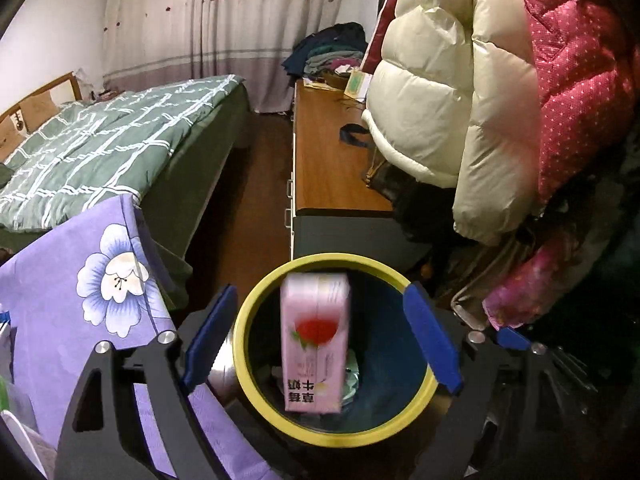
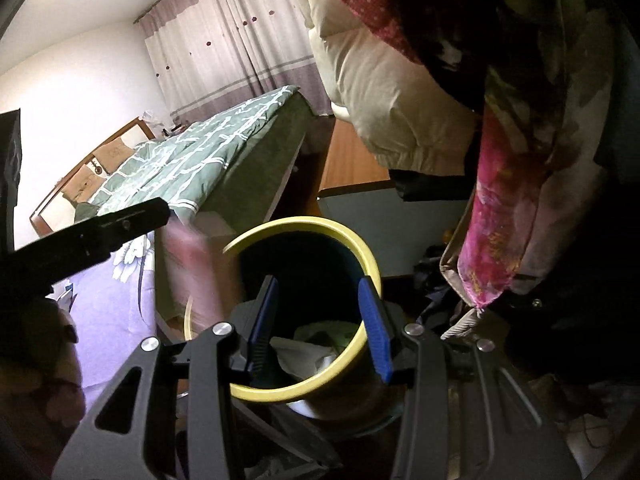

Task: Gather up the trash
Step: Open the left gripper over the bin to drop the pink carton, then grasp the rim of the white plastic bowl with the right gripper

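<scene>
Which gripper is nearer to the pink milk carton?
Left. The left gripper is open around the pink milk carton, over the yellow-rimmed bin. The right gripper is over the bin's far side.

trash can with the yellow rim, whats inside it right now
Inside the trash can, a pink milk carton sits over the opening, between the open left gripper's fingers. Below it lies crumpled pale trash. The carton and dark walls hide the rest.

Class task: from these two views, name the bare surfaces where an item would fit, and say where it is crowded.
Free: the wooden cabinet top, between the bed and the hanging cream jacket; the floor strip between bed and cabinet. Crowded: the cabinet's far end under piled clothes, and the bin, where a pink carton drops.
</scene>
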The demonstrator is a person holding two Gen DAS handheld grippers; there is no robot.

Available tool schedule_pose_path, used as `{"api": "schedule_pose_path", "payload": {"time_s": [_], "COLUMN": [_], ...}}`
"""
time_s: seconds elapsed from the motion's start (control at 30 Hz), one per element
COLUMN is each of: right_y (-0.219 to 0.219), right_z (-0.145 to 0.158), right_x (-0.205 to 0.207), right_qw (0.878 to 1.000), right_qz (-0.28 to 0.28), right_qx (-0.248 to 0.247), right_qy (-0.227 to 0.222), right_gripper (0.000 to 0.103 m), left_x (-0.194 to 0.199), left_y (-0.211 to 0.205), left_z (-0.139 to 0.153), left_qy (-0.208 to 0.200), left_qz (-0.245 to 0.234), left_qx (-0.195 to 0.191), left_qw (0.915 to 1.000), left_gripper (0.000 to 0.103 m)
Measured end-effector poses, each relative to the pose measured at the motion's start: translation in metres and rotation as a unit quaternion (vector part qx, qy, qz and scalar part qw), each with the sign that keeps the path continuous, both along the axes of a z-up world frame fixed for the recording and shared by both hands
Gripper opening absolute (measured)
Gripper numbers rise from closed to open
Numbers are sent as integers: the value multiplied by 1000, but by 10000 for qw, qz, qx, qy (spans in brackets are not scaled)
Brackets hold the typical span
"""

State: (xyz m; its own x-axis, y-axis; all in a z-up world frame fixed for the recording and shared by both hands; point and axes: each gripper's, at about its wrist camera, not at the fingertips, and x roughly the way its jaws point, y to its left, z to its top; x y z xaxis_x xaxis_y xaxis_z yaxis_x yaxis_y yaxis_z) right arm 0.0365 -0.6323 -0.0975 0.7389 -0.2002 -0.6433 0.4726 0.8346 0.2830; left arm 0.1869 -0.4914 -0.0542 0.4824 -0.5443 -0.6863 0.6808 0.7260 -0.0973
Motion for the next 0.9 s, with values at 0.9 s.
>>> {"api": "schedule_pose_path", "payload": {"time_s": [0.9], "right_y": [141], "right_z": [25], "right_x": [61], "right_qw": [9894], "right_qz": [1417], "right_qx": [-312], "right_qy": [56], "right_gripper": [44], "left_x": [-61], "left_y": [408], "left_z": [75], "left_qy": [-980], "left_qz": [2793], "left_qx": [-392], "left_qw": [9544], "left_gripper": [97]}}
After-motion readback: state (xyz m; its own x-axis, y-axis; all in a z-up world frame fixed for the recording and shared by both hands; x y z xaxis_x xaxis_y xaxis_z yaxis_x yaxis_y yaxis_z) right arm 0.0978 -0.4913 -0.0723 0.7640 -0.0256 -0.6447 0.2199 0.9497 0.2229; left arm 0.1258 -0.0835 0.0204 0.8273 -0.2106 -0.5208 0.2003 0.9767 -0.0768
